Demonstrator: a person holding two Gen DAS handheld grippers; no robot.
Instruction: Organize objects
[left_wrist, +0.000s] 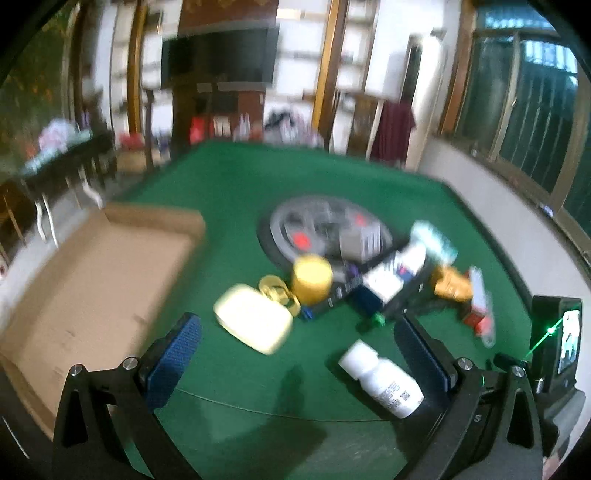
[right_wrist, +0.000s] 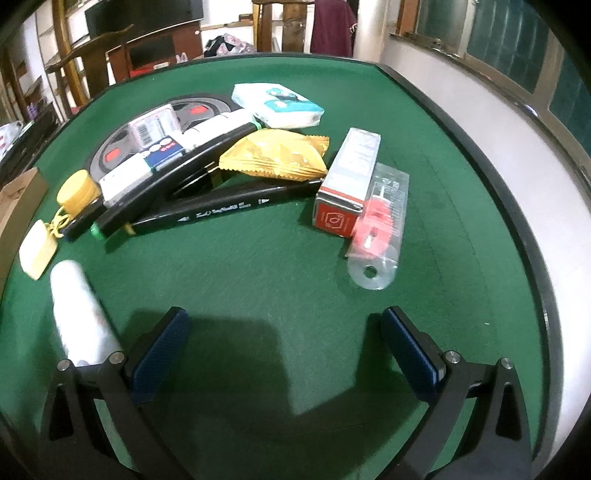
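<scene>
Background stuff around the green table (right_wrist: 258, 277)

There's a dark TV (left_wrist: 218, 55) on the far wall, a maroon cloth (left_wrist: 393, 129) hanging by a pillar, windows (left_wrist: 524, 122) along the right side, and a wooden chair (right_wrist: 74, 62) off to the left.

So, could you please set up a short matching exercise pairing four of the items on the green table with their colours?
Things:
1. snack packet
2. bottle lying on its side
3. tall carton end face
4. tissue pack

Colours:
A. white and teal
B. red-orange
C. gold
D. white

Pairs: 1-C, 2-D, 3-B, 4-A
</scene>
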